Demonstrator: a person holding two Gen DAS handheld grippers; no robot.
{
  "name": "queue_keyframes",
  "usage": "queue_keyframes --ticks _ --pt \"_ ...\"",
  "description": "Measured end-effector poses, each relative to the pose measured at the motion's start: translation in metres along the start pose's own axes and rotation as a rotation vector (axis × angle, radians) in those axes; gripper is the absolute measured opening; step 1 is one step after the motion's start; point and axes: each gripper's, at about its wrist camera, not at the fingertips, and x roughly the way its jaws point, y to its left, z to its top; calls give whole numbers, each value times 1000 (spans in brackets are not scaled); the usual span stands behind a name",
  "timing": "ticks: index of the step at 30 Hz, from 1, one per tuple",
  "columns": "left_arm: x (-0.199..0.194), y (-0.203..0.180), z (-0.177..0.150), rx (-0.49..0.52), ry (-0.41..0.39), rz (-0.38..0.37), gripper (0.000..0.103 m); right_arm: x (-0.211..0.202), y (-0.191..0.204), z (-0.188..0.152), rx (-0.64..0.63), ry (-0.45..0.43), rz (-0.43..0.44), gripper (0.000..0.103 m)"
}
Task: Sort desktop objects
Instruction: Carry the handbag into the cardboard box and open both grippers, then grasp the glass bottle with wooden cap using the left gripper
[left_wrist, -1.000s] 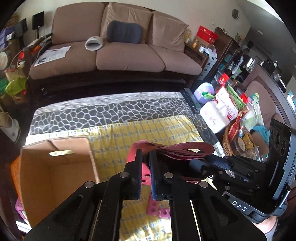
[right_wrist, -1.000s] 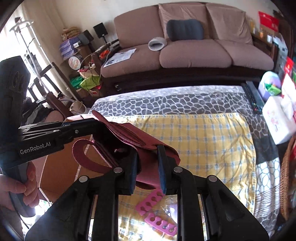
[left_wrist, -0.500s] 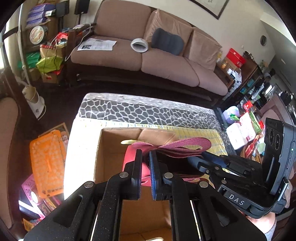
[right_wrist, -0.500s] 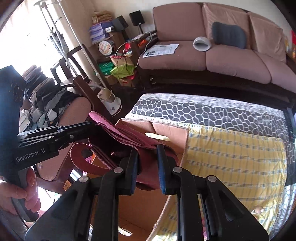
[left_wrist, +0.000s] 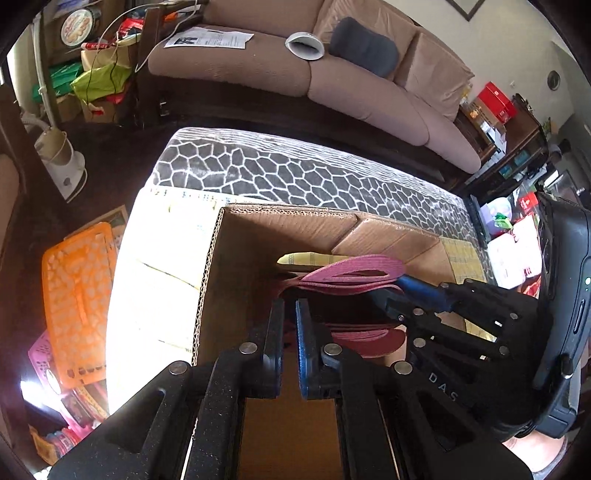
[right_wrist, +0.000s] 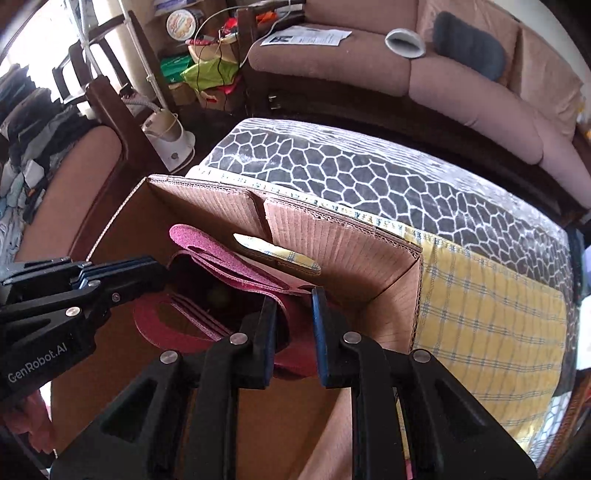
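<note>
A dark red leather bag (left_wrist: 354, 269) with loop handles hangs inside the open top of a cardboard box (left_wrist: 240, 277). My left gripper (left_wrist: 290, 314) is shut on a thin edge of the bag, pointing steeply down into the box. In the right wrist view the same bag (right_wrist: 221, 254) sits between the fingers of my right gripper (right_wrist: 293, 306), which is shut on its folded body. The left gripper (right_wrist: 155, 271) shows at the left there, pinching the bag's upper edge. The right gripper (left_wrist: 406, 291) shows at the right of the left wrist view. The bag's underside is hidden.
The box (right_wrist: 351, 251) stands at the left end of a table with a yellow checked cloth (right_wrist: 480, 314) over a grey honeycomb cloth (right_wrist: 369, 177). An orange basket (left_wrist: 77, 295) lies on the floor to the left. A brown sofa (left_wrist: 351, 74) stands behind.
Both grippers carried the red bag leftward from above the yellow cloth to the cardboard box and lowered it into the box opening. The pink pieces on the cloth have left view.
</note>
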Motion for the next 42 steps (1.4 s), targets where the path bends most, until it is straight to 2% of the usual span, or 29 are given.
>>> queue_keyframes --ticks 3,6,9,10,17,19,20,21,22,23,24,25,26,28,35,39,42 --pt "-4 0 -1 3 -7 -2 4 3 8 1 -33 23 -26 16" --pt "-10 1 -2 3 -16 2 5 4 18 2 -91 29 -128 16" --pt "-15 4 -3 -4 -20 3 5 0 23 4 -112 10 -215 22" --pt "-17 5 -3 -6 -22 0 5 -2 24 5 -114 8 -214 25" --pt "-26 5 -9 9 -19 3 10 -31 22 2 -131 -29 -224 25" --pt "-32 -1 -13 40 -25 18 17 -44 18 -2 -129 -46 -209 26" --pt "-36 -4 -16 53 -34 24 19 -52 14 -6 -127 -55 -206 31" --pt "-41 -7 -18 64 -45 29 29 -61 9 -10 -124 -64 -200 34" --pt "-47 -11 -20 70 -57 30 38 -70 3 -16 -119 -74 -188 42" --pt "-54 -15 -23 72 -77 27 68 -81 -5 -22 -110 -86 -174 52" --pt "-61 -18 -26 71 -104 14 89 -92 -14 -30 -99 -98 -160 59" --pt "-68 -21 -29 68 -132 -2 94 -105 -24 -40 -85 -114 -149 72" --pt "-74 -25 -31 70 -149 -12 94 -118 -35 -50 -73 -134 -143 87" --pt "-80 -38 -36 90 -154 -6 94 -145 -59 -75 -48 -173 -144 99" --pt "-95 -106 -64 180 -197 -24 94 -210 -152 -155 157 -224 -186 100" --pt "-95 -165 -87 291 -219 -28 94 -221 -195 -196 270 -239 -178 100" --pt "-83 -207 -104 353 -206 -51 94 -222 -220 -224 319 -243 -181 99"
